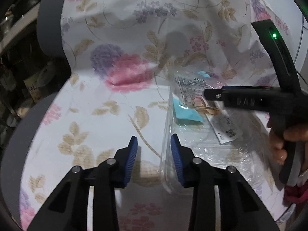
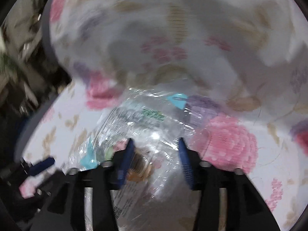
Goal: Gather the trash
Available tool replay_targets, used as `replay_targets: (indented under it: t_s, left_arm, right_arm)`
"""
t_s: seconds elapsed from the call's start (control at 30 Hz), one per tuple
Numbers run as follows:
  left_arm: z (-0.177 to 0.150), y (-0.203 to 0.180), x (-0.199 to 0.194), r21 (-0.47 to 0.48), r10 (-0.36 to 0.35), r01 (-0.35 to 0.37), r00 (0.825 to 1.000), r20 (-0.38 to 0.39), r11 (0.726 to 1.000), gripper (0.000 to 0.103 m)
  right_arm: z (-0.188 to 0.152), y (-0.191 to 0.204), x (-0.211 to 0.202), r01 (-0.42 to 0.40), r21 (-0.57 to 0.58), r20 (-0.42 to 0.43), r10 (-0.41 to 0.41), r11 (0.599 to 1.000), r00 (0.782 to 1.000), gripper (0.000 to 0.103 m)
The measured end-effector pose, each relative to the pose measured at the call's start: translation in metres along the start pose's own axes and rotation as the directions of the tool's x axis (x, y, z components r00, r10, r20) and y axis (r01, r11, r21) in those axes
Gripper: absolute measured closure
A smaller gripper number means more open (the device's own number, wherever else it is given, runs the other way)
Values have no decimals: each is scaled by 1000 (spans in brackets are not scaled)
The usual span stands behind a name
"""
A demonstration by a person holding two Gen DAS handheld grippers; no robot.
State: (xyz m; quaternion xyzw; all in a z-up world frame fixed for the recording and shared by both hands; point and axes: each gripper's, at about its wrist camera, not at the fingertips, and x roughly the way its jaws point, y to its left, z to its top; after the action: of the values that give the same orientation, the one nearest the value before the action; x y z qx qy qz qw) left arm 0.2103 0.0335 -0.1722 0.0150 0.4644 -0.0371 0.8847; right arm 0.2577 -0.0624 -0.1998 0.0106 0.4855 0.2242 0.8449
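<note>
Left gripper (image 1: 154,150) sat nearest the lens, blue pads partly spread. The left edge of a clear plastic bag (image 1: 194,134) lay between the jaws, just beside the right pad; no pinch visible, pads not pressing.

Largest thing: the table (image 1: 100,119), covered by a white cloth printed with pink and purple flowers and tan leaves. Cloth rose in a humped fold toward the back. A grey rounded edge (image 1: 50,19) ran along the left side, with dark clutter beyond it, too dim to identify.

The bag lay flat on the cloth to the right of centre. Inside it: printed paper scraps and turquoise paper pieces (image 1: 184,113). This looked to be the collecting bag, already holding some trash.

Right gripper (image 2: 156,154) hovered over the bag's middle, jaws spread, crinkled film between them but not gripped. The right wrist view was badly blurred, so actual contact could not be judged. A hand (image 1: 283,140) held its handle at the right.

Step judged: taking hold of the bag at two points to lift or open it. The next move would call for closing the left jaws squarely on the film edge. Thin, slippery plastic could slide out. Nothing on the cloth blocked either gripper.
</note>
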Motion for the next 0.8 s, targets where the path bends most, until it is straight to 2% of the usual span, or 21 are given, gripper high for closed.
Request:
replay_targets:
  t_s: [0.07,0.17,0.27,0.33,0.43,0.5,0.53,0.57,0.6,0.63,0.8]
  left_arm:
    - [-2,2,2,-17,-7,7,1000,-10,1000,68]
    - [-5,7,-3,-41,-18,19,1000,10,999,68]
    - [-9,5,-2,-20,-18,18,1000,4,1000,68]
    - [-9,5,1,-22,-48,48,999,-10,999,80]
    - [-10,4,3,-19,-62,61,998,-16,998,87]
    - [-10,3,5,-16,-68,68,997,-22,998,89]
    - [-11,3,5,-17,-67,67,998,-22,998,89]
    - [-11,2,5,-17,-67,67,998,-21,998,89]
    - [-11,2,4,-16,-67,67,998,-18,998,89]
    - [-11,2,4,-16,-67,67,998,-16,998,89]
    - [-10,3,3,-23,-57,57,998,-12,998,89]
  right_arm:
    - [-1,7,-2,25,-42,13,-25,999,1000,26]
    - [-1,6,3,-17,-20,-14,17,1000,1000,17]
    - [4,5,9,-41,18,-15,41,999,999,14]
    - [5,8,19,-36,15,-28,36,999,999,12]
    - [6,12,23,-32,-39,-56,30,999,998,12]
    - [8,10,24,-51,-30,-71,49,998,996,14]
    - [8,10,25,-62,-23,-71,60,998,996,27]
    - [8,8,21,-74,-7,-50,74,997,996,68]
    - [8,6,20,-76,9,-47,76,997,996,93]
    - [7,8,20,-70,12,-43,71,997,997,103]
    - [4,10,-5,-114,-1,9,114,993,993,101]
